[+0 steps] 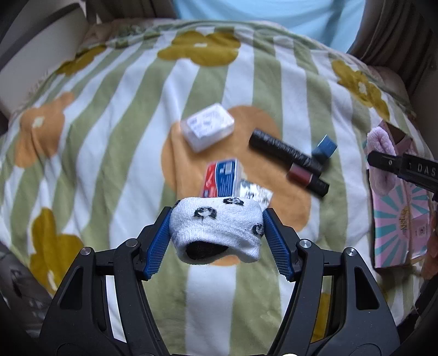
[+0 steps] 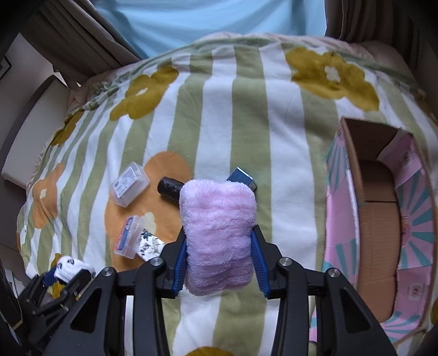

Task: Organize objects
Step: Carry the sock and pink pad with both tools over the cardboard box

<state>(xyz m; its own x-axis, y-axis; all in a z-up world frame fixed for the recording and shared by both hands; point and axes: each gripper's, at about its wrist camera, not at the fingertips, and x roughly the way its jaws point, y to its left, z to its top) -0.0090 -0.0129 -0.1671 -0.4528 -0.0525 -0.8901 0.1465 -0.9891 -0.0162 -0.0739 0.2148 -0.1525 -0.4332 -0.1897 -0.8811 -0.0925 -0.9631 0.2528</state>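
My left gripper (image 1: 217, 230) is shut on a rolled white sock with black prints (image 1: 216, 227), held above the striped flower blanket (image 1: 109, 137). It also shows in the right wrist view (image 2: 68, 267) at the lower left. My right gripper (image 2: 219, 241) is shut on a fluffy pink sock roll (image 2: 217, 227), left of the open pink cardboard box (image 2: 377, 219). On the blanket lie a clear plastic case (image 1: 208, 127), a red and blue case (image 1: 221, 178), a black tube (image 1: 284, 152), a dark lip gloss (image 1: 308, 179) and a small blue box (image 1: 324, 148).
A printed card (image 1: 256, 193) lies beside the red and blue case. A white ledge (image 1: 38, 52) stands at the left edge of the bed. A light blue sheet (image 2: 208, 22) and curtains (image 2: 82, 41) are behind. The pink box (image 1: 399, 213) sits at the right.
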